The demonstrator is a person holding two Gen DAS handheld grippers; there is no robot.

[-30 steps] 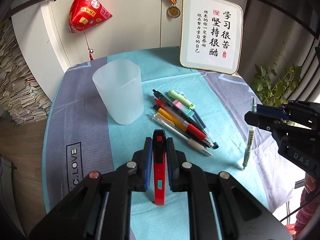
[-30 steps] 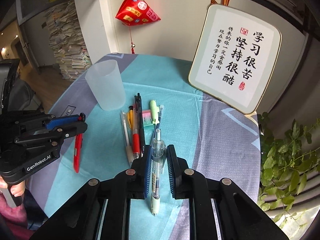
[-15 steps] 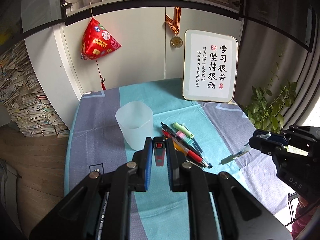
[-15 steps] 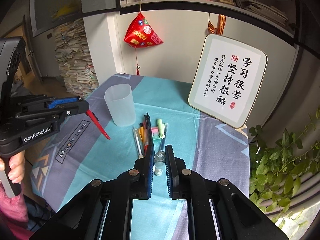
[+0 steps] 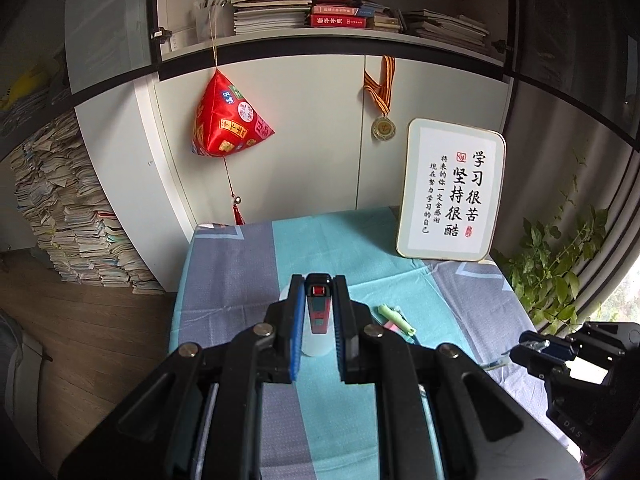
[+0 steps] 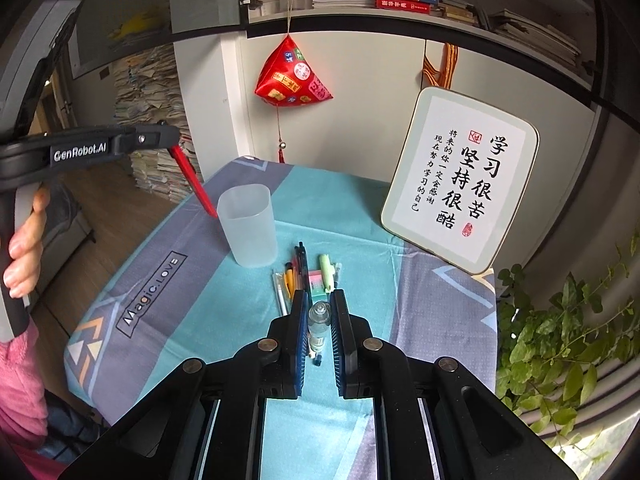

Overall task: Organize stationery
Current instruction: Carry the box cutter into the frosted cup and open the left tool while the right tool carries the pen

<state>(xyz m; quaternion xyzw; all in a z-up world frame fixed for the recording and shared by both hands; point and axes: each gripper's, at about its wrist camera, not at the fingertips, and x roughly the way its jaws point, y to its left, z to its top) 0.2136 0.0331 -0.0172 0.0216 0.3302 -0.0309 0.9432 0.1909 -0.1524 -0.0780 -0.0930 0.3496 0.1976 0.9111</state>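
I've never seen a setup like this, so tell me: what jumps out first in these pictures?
Each black handheld gripper has its jaws closed on an item held above the table: the left gripper holds a red utility knife, slanting down toward the frosted translucent plastic cup, and the right gripper holds a clear pen. Behind, a red pyramid-shaped ornament hangs beside a framed calligraphy board.

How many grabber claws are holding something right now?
2. The left gripper is shut on a red pen, its lower end beside the frosted cup. The right gripper is shut on a clear pen above the table.
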